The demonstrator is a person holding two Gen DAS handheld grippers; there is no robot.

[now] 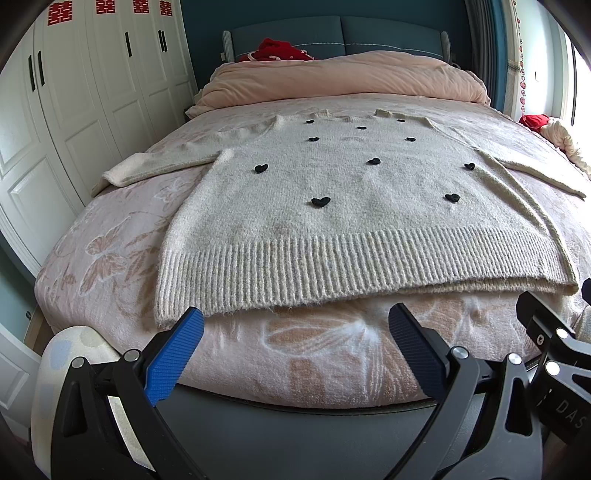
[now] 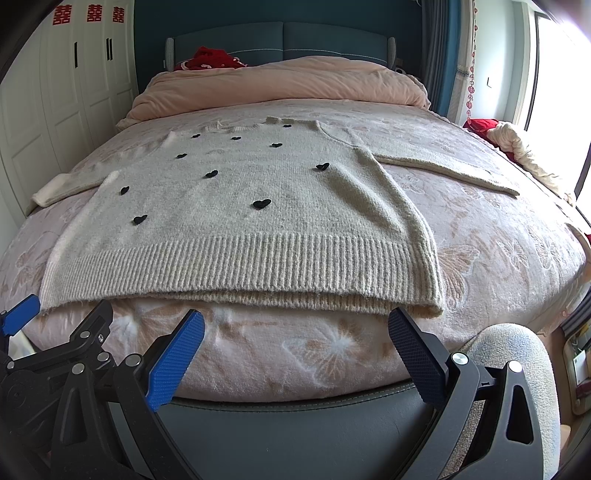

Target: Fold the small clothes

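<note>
Two tools, left tool [image 1: 295, 325] and right tool [image 2: 295, 326], gape apart before the sweater [image 1: 332, 206] lying flat on the bed [image 1: 110, 258].

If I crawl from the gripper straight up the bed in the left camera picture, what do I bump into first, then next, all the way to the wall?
Left gripper → flowery bedspread → sweater's ribbed hem → sweater with black hearts → pink duvet → red clothes → blue headboard.
</note>
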